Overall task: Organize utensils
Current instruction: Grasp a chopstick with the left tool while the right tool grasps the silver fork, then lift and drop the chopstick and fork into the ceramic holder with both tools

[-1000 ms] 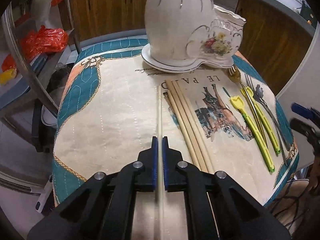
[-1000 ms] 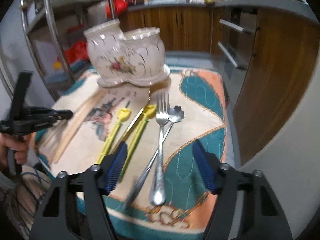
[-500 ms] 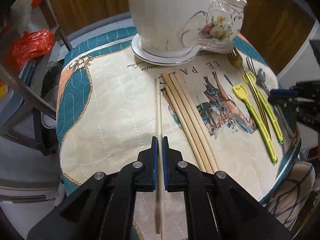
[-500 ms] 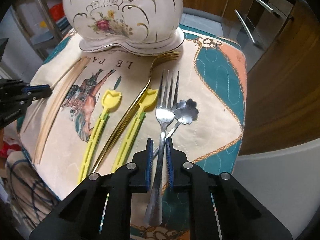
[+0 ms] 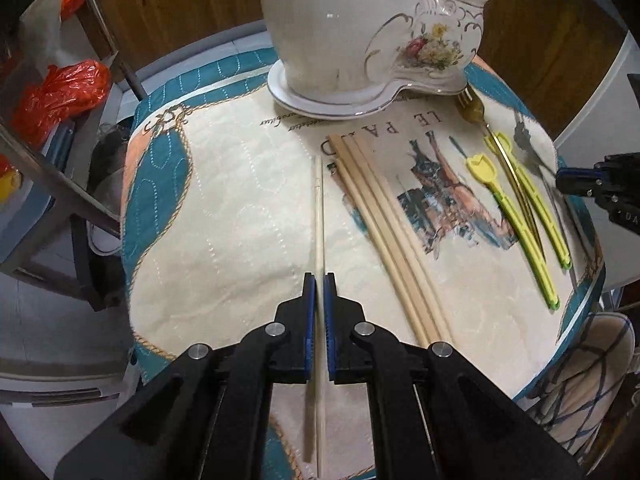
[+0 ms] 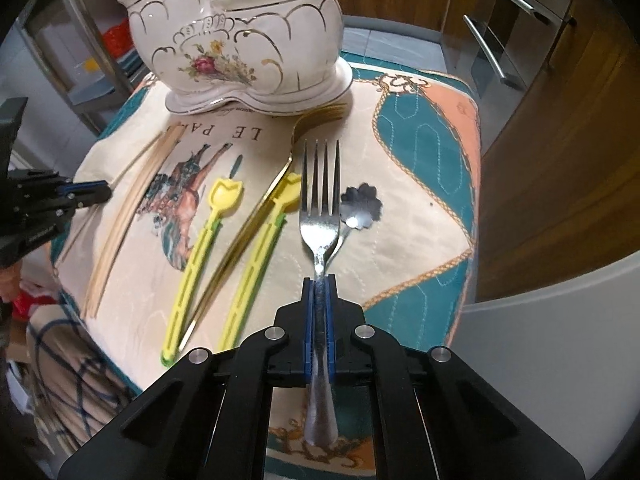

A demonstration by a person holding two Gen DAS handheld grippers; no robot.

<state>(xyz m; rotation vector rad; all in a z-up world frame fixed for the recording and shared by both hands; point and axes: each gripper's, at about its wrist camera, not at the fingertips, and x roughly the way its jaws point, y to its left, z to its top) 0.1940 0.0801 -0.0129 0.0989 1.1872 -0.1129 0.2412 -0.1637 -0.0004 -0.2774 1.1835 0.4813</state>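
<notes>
We look steeply down from both wrists, close over the quilted mat. Our left view sits near the mat's left side, with the ceramic holder at twelve o'clock; our right view sits near its right side, holder at eleven. Both share mat and holder.

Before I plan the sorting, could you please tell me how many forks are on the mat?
2. A steel fork is clamped in the right gripper; a gold fork lies between the two yellow utensils, tines by the holder. None seems hidden.
</notes>
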